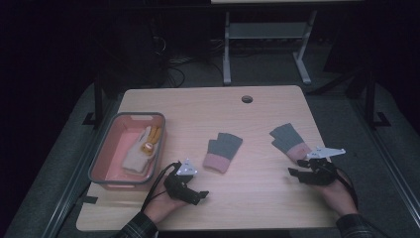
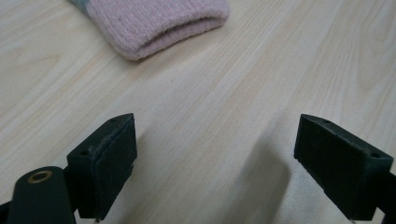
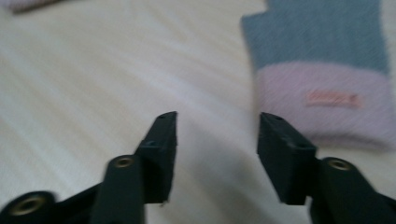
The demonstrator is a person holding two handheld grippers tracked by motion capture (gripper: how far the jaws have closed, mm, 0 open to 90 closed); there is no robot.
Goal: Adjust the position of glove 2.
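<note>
Right gripper (image 1: 296,173) low over table (image 1: 257,198), jaws spread, empty — right glove (image 1: 290,140) just ahead, pink cuff nearest, long axis running away toward far edge. Left gripper (image 1: 199,196) spread wide too — middle glove (image 1: 224,151) just beyond, cuff toward it. Basket (image 1: 99,163) at left holds pale glove (image 1: 138,153).

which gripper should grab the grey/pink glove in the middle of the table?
Left, probably. The left gripper sits open just short of the middle grey-and-pink knitted glove, whose cuff lies ahead of its jaws. The right gripper is beside the other glove.

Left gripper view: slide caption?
Open left gripper poised above bare wooden table, pink cuff of a knitted glove just ahead.
</note>
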